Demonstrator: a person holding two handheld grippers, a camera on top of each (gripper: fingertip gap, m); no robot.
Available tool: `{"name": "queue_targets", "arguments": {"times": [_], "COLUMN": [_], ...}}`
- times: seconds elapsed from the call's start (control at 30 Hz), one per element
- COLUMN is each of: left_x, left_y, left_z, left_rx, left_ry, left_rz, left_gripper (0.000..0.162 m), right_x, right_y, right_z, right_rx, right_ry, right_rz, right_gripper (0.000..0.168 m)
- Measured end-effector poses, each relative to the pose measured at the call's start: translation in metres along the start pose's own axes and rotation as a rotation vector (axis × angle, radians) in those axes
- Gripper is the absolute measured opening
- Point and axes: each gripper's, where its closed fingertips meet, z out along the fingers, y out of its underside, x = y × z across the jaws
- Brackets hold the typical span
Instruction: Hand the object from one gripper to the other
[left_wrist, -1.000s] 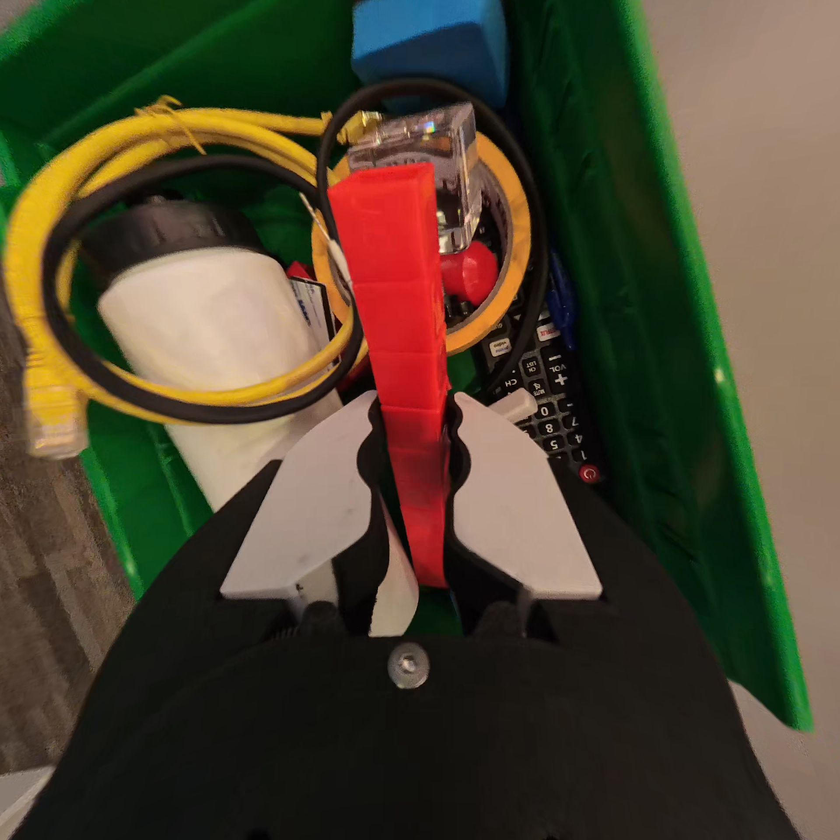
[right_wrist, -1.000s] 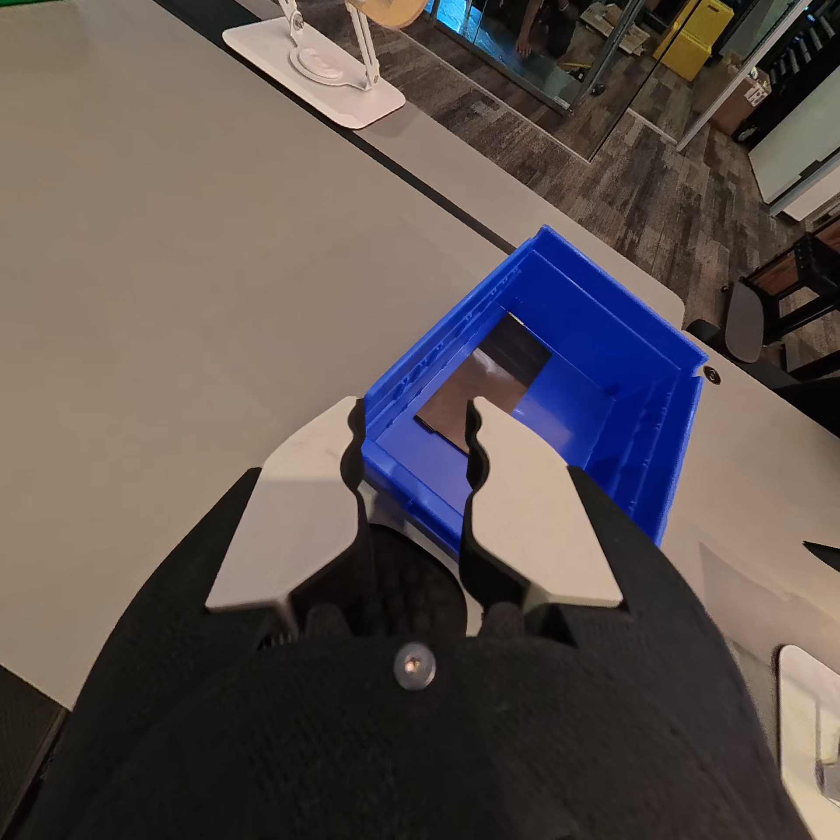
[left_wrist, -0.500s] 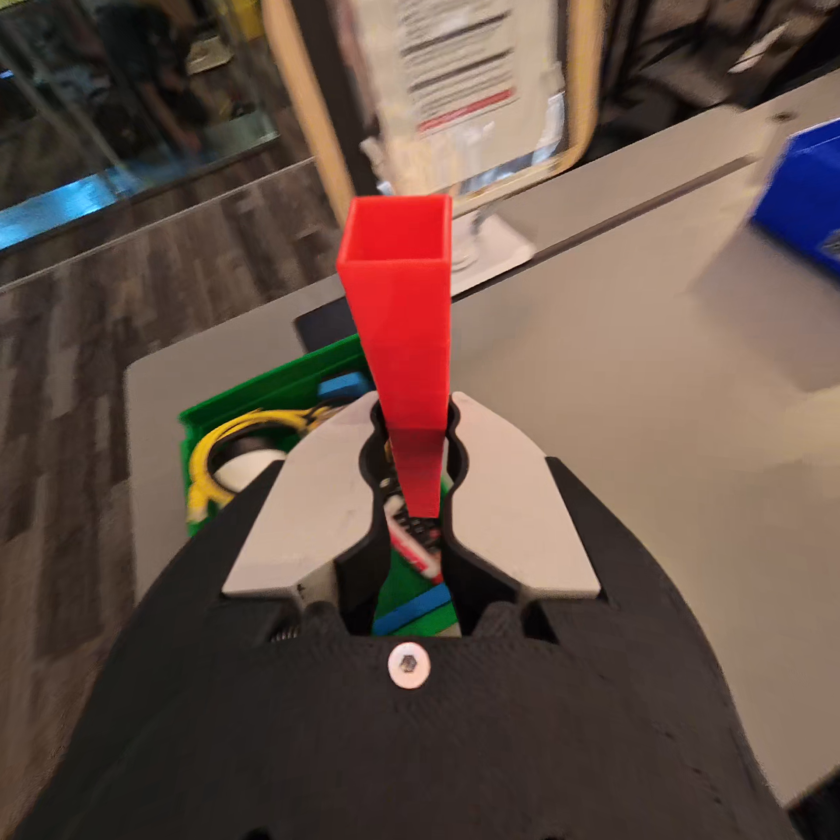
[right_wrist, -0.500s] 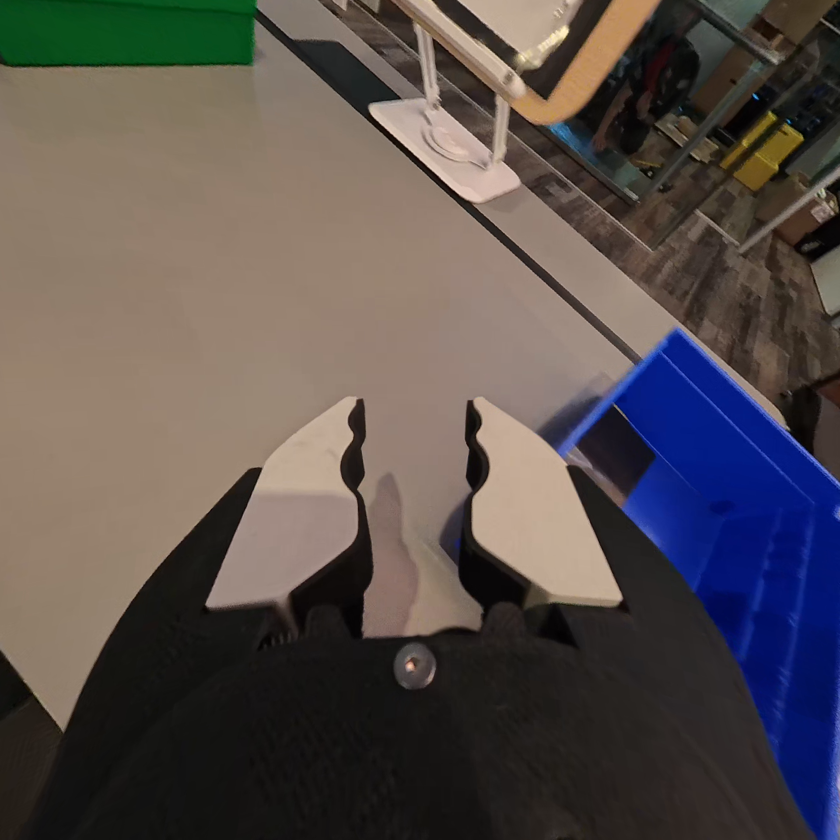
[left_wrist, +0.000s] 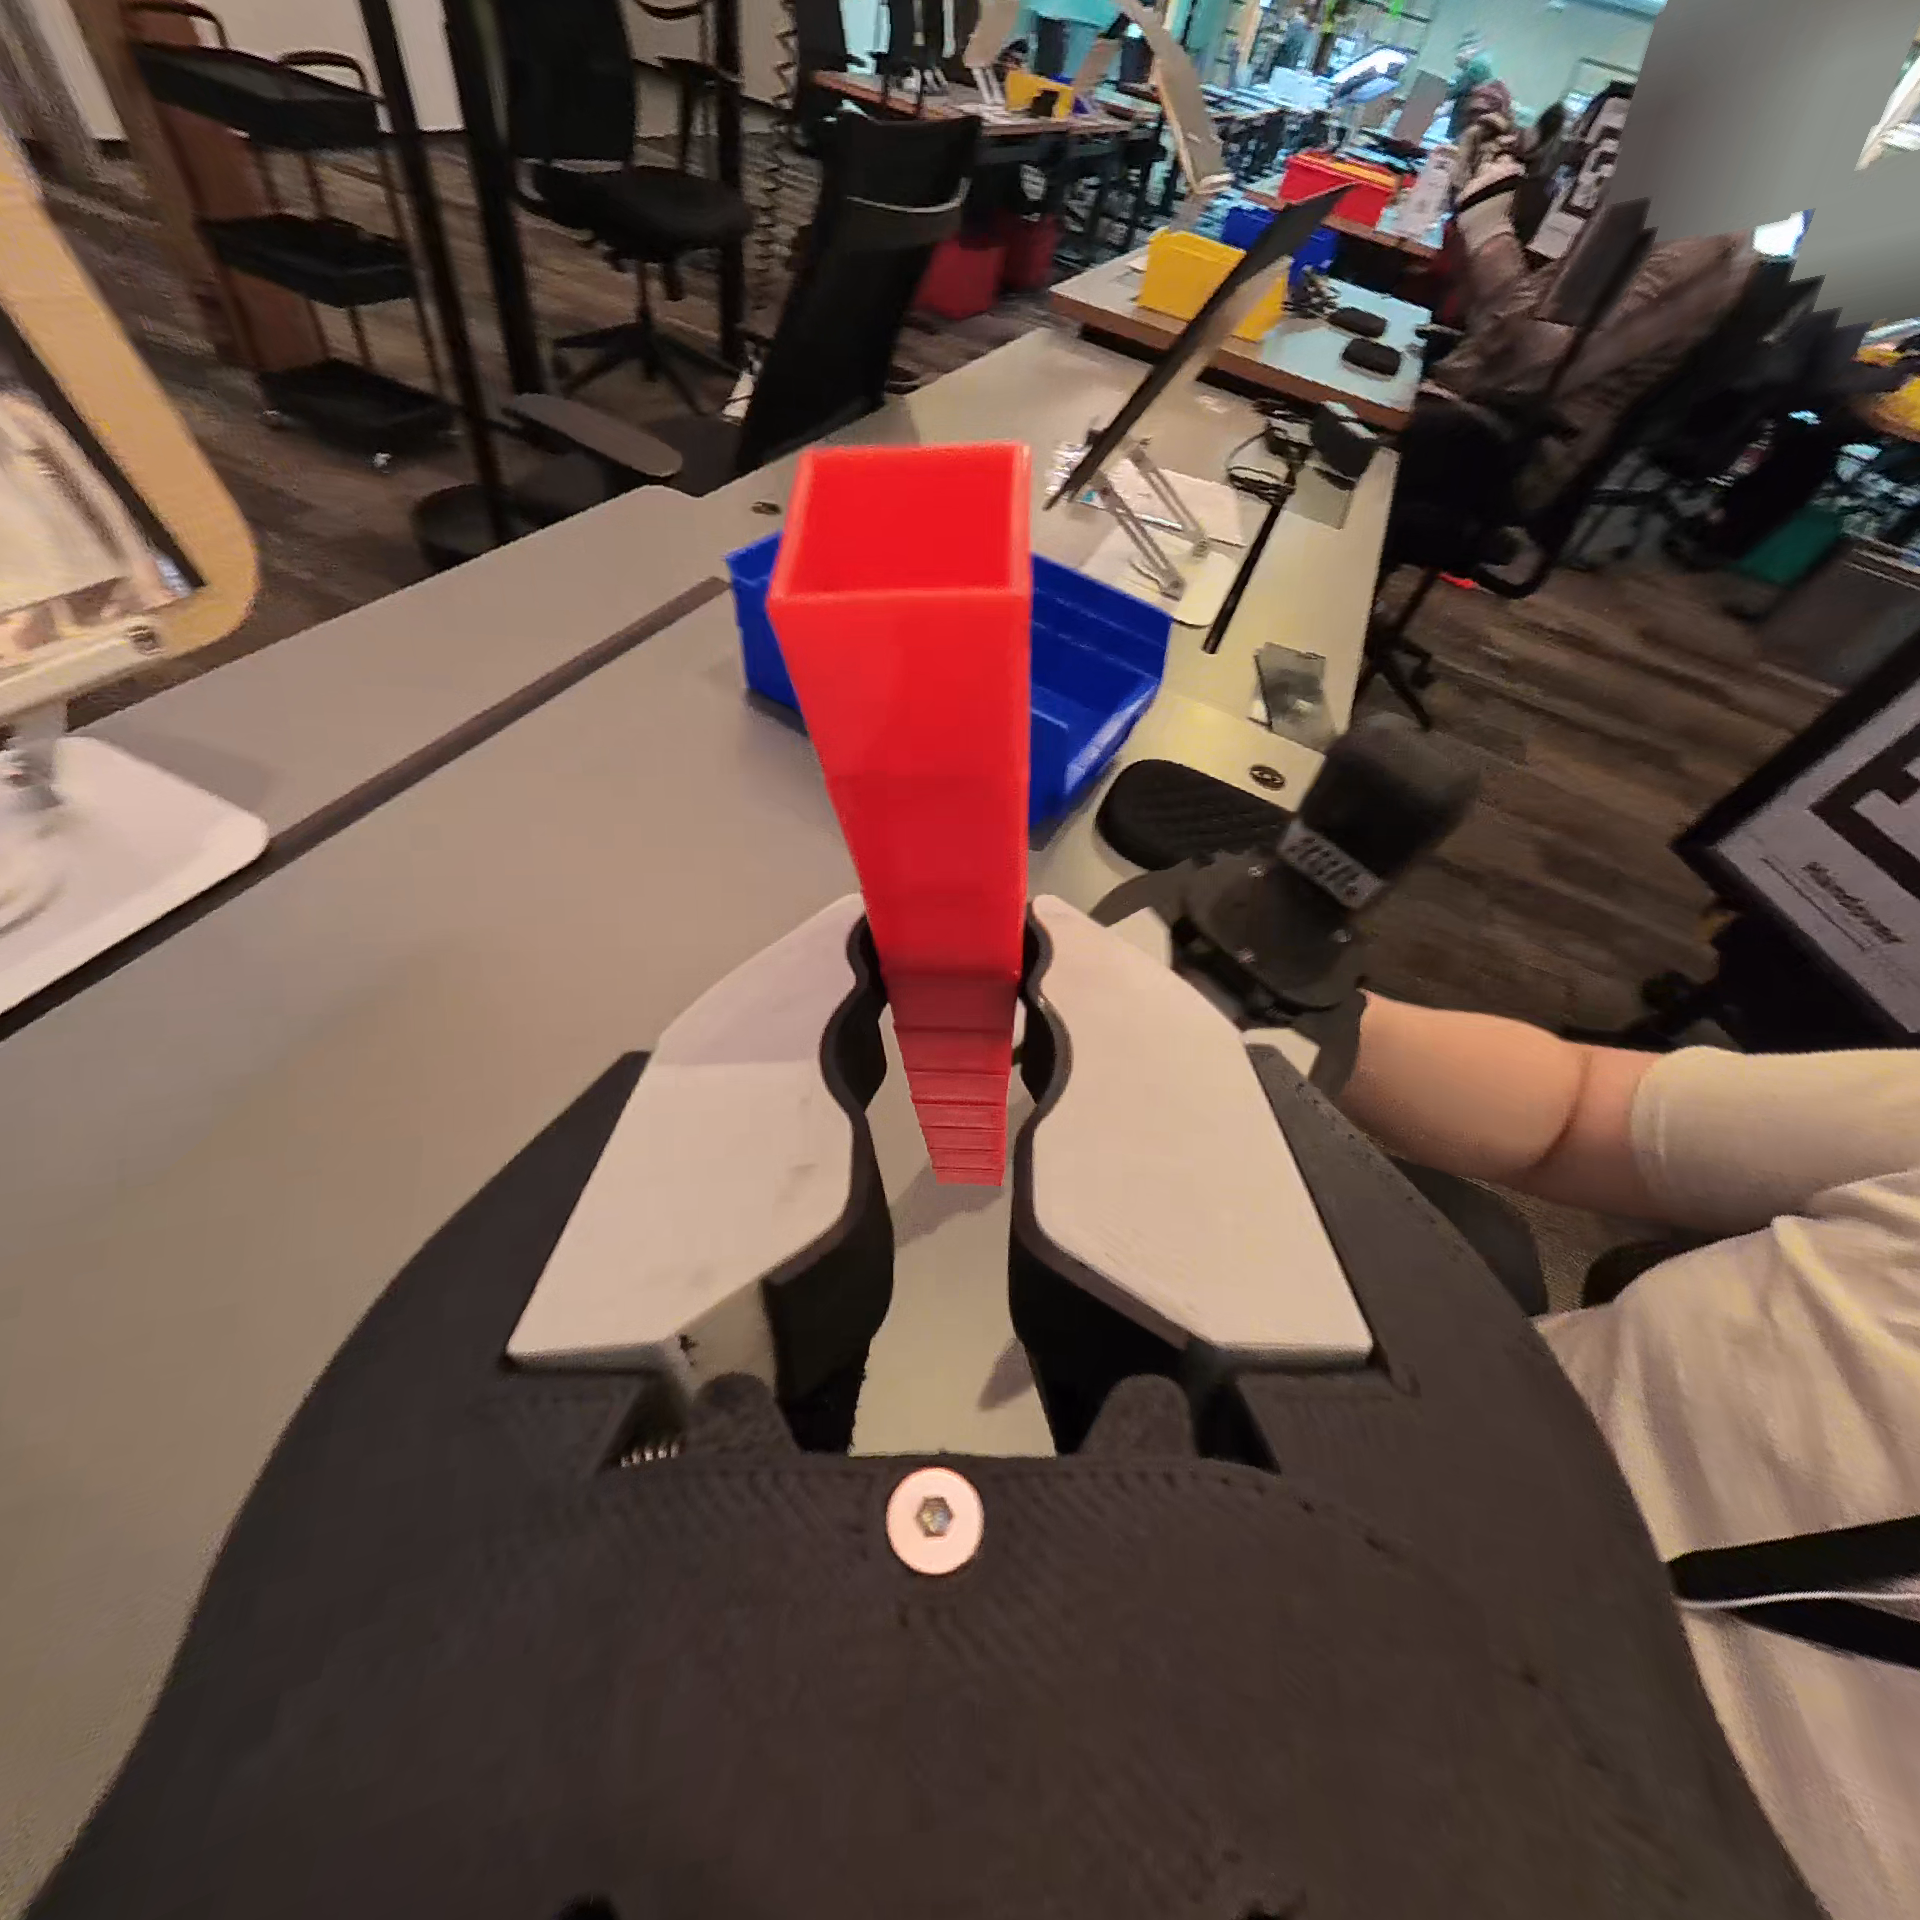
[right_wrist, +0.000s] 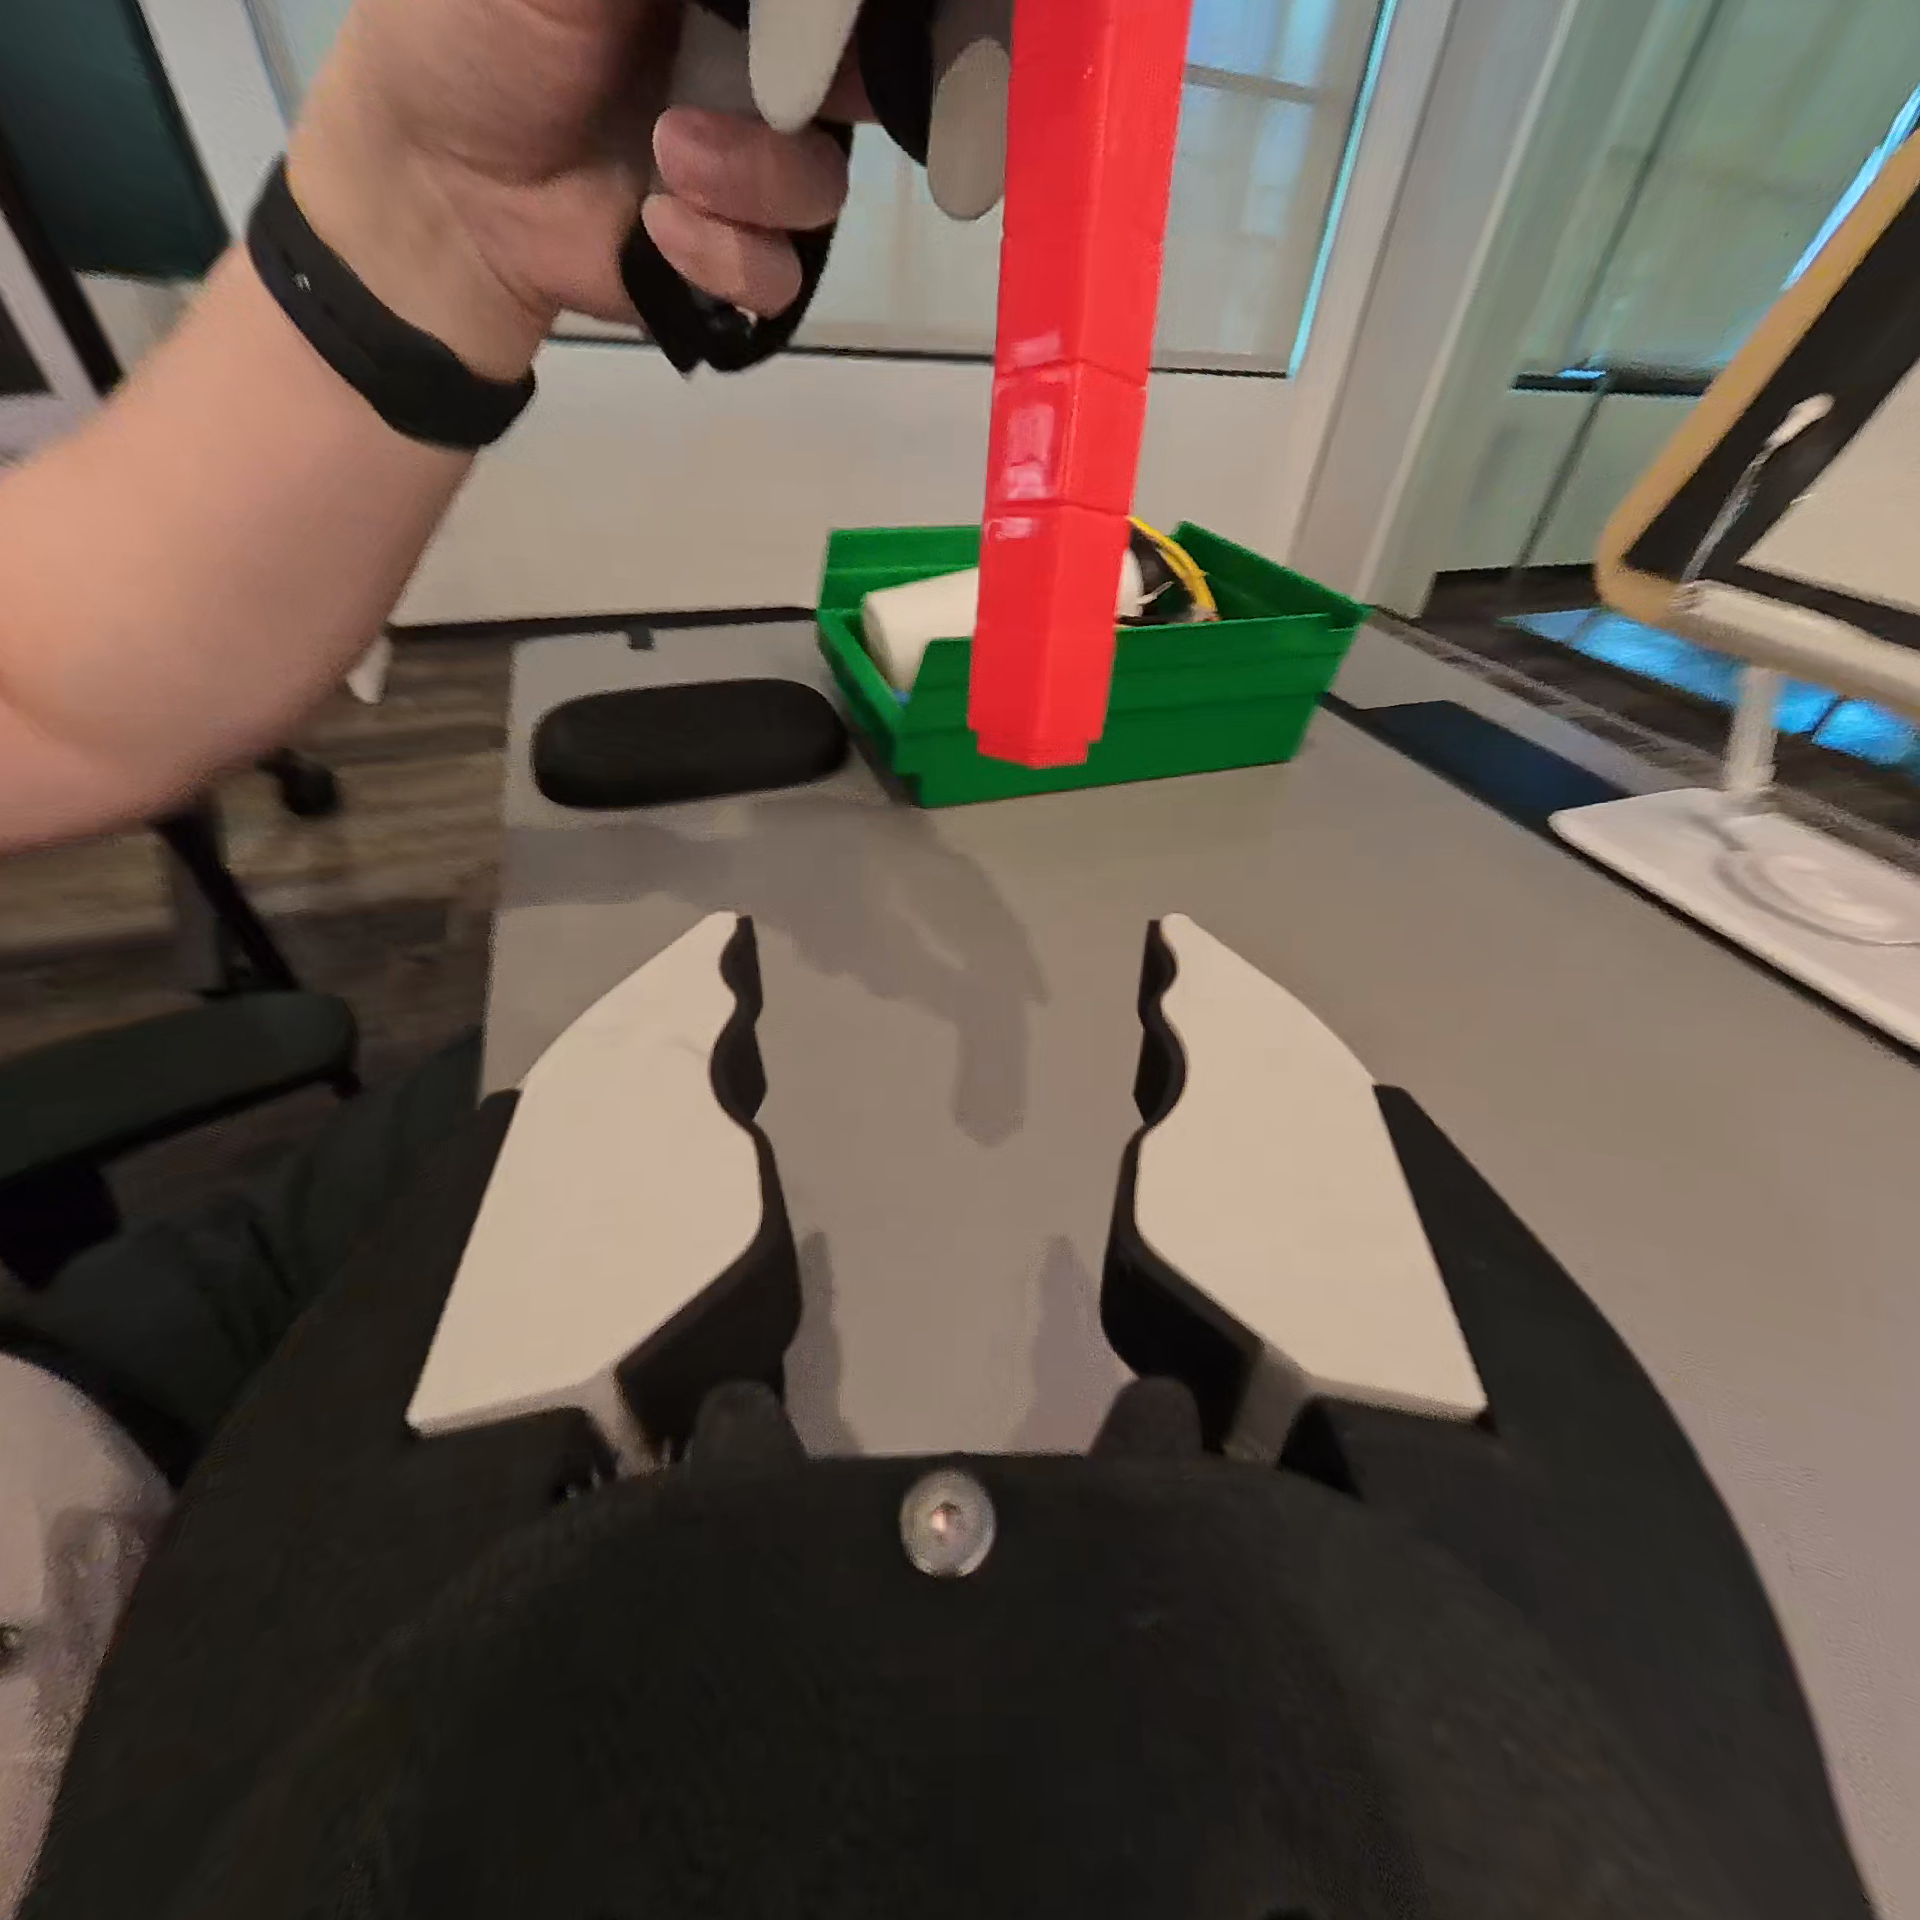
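Left gripper (left_wrist: 951, 1023) was pinching the red block stick (left_wrist: 914, 748) near one end, prob so the free end hung out for grabbing. Right gripper (right_wrist: 948, 1013) sat spread wide w/ nothing in it, stick above, green bin (right_wrist: 1143, 691) far behind.

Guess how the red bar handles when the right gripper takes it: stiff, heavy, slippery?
The long red hollow square plastic bar probably stays stiff: it juts straight from the left gripper. Its open end suggests low weight. Its glossy faces may slip in the right gripper.
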Motion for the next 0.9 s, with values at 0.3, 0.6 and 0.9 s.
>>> {"name": "queue_targets", "arguments": {"times": [0.3, 0.6, 0.9], "left_x": [0.041, 0.065, 0.061], "left_y": [0.022, 0.019, -0.031], "left_z": [0.032, 0.036, 0.015], "left_rx": [-0.111, -0.078, 0.163], "left_ry": [0.131, 0.218, 0.169], "left_rz": [0.038, 0.039, 0.045], "left_gripper": [0.022, 0.042, 0.03], "right_x": [-0.006, -0.034, -0.039], "right_y": [-0.032, -0.036, -0.033], "right_z": [0.016, 0.01, 0.006], "right_rx": [0.14, 0.209, 0.199], "right_ry": [-0.13, -0.364, -0.33], "right_rz": [0.117, 0.227, 0.165], "right_gripper": [0.074, 0.024, 0.024]}}
